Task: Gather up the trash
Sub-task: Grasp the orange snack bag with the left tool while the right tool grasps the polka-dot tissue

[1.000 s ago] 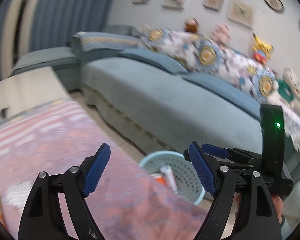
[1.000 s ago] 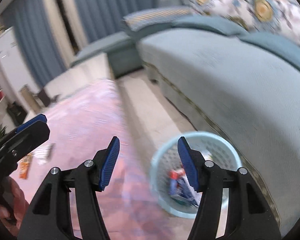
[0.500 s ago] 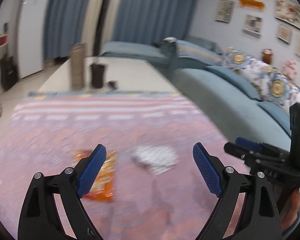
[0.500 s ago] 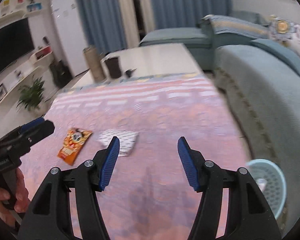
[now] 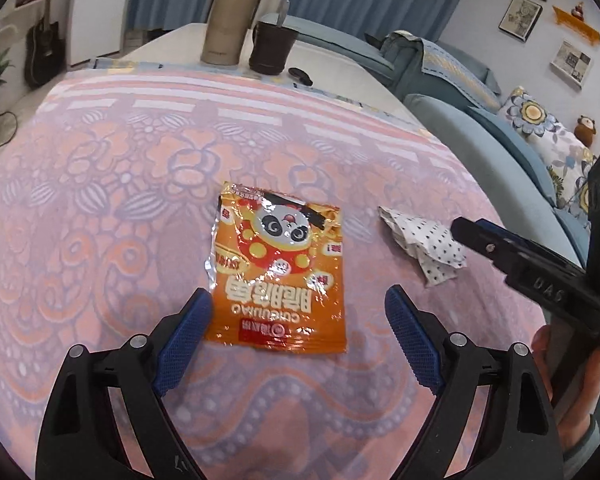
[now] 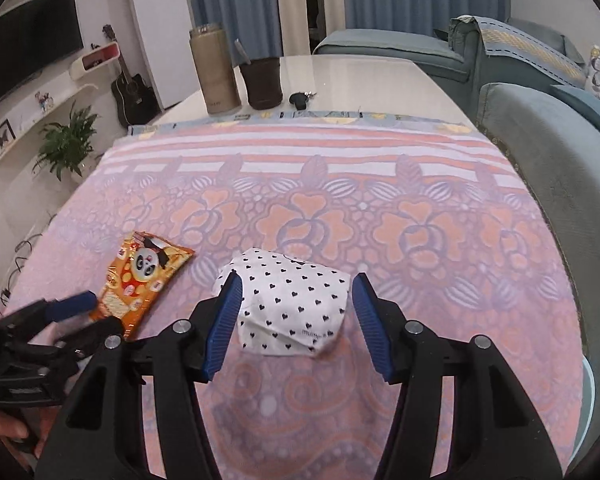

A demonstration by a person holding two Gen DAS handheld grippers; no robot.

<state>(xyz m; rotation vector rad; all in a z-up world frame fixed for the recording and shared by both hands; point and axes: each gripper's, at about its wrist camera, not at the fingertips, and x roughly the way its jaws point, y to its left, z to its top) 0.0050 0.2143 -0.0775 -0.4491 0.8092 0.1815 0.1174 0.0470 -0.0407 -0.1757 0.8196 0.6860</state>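
Note:
An orange snack packet [image 5: 280, 272] with a panda print lies flat on the pink patterned tablecloth [image 5: 100, 200]. My left gripper [image 5: 298, 332] hovers over its near end, open wide, pads on either side and not touching. A crumpled white wrapper [image 6: 292, 304] with small black hearts lies to the packet's right. My right gripper [image 6: 298, 320] straddles it; its jaws are closing, with the wrapper between them and the pads not pressing on it. The wrapper [image 5: 424, 244] and the right gripper [image 5: 500, 248] also show in the left wrist view, the packet [image 6: 144, 276] and the left gripper [image 6: 72, 312] in the right wrist view.
At the table's far end stand a beige tumbler [image 6: 214, 72] and a dark cup [image 6: 264, 82], with keys [image 6: 300, 98] beside them. A teal sofa [image 6: 560, 168] runs along the right. A pale blue bin rim [image 6: 588, 384] peeks in low on the right.
Both views swung away from the sofa and the bin onto the table. The left gripper came down over the orange packet, the right one over the white wrapper.

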